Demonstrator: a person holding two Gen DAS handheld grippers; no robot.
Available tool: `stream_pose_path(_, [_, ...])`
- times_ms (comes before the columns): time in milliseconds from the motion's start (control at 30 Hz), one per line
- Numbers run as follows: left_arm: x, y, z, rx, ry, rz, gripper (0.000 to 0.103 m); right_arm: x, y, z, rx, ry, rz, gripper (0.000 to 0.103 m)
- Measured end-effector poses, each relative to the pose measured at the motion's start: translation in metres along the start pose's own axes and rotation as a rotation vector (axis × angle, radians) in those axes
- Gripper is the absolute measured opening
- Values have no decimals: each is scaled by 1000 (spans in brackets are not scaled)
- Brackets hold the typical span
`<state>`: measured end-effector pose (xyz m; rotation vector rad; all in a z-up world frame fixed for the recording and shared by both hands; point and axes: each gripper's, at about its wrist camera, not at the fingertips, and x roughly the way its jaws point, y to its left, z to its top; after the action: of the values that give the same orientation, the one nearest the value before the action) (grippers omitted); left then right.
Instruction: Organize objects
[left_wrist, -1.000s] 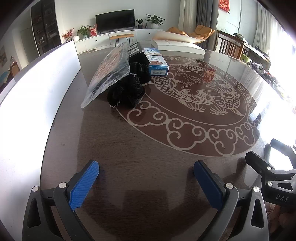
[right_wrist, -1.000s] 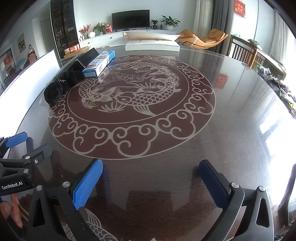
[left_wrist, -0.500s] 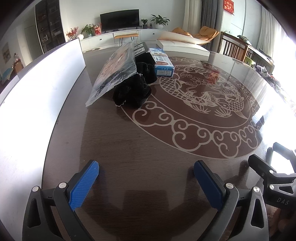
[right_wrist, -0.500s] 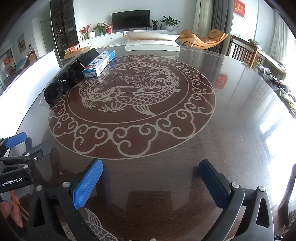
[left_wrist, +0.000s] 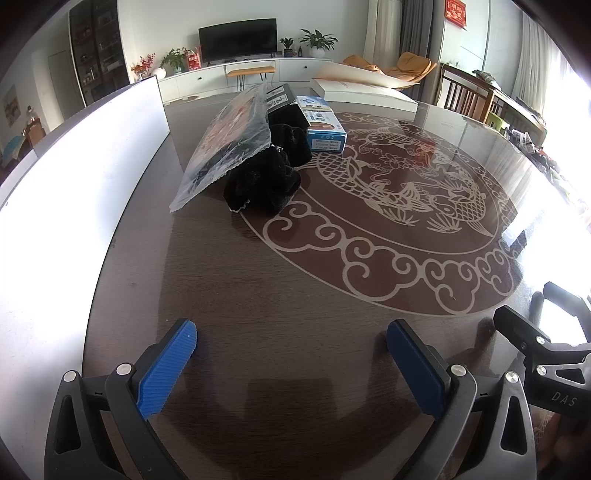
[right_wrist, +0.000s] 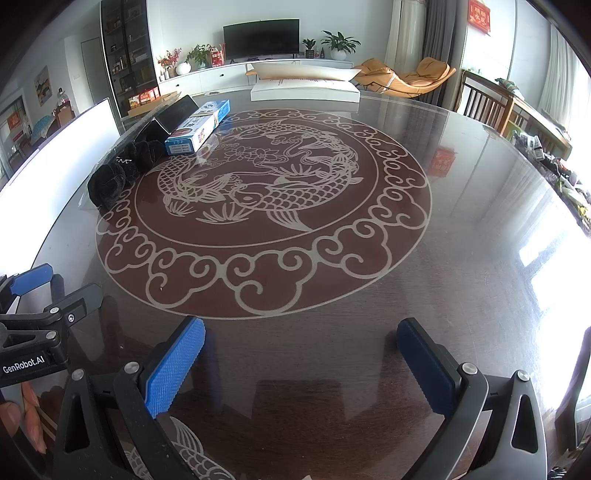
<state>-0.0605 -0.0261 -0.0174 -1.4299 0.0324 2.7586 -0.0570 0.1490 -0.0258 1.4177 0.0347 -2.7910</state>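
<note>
A clear plastic packet (left_wrist: 229, 140) leans on black fuzzy fabric items (left_wrist: 264, 181) at the table's far left. A blue and white box (left_wrist: 321, 123) and a black box (left_wrist: 280, 101) lie behind them. My left gripper (left_wrist: 291, 343) is open and empty, low over the table, well short of the pile. My right gripper (right_wrist: 301, 343) is open and empty near the front edge. In the right wrist view the fabric (right_wrist: 110, 184), the blue box (right_wrist: 199, 127) and the black box (right_wrist: 173, 114) sit far left, and the left gripper's fingers (right_wrist: 31, 277) show at the left edge.
The round dark table (right_wrist: 461, 221) has a fish and cloud pattern under glass. A white board (left_wrist: 74, 166) stands along its left edge. A white flat box (right_wrist: 304, 86) lies at the far edge. Chairs (right_wrist: 487, 103) stand at the right.
My left gripper has turned slightly left and moved a little closer, so the pile sits nearer the view's centre. The right gripper has not moved.
</note>
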Motion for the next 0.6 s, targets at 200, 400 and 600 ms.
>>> stream_pose_path(200, [0, 0, 1, 0, 2, -1, 103, 0, 0, 0, 0, 0, 0, 103])
stream_pose_path(400, [-25, 1, 37, -46, -129, 43, 102, 0, 0, 0, 0, 0, 0, 103])
stream_pose_path(600, [-7, 13, 123, -79, -194, 130, 102, 0, 0, 0, 0, 0, 0, 103])
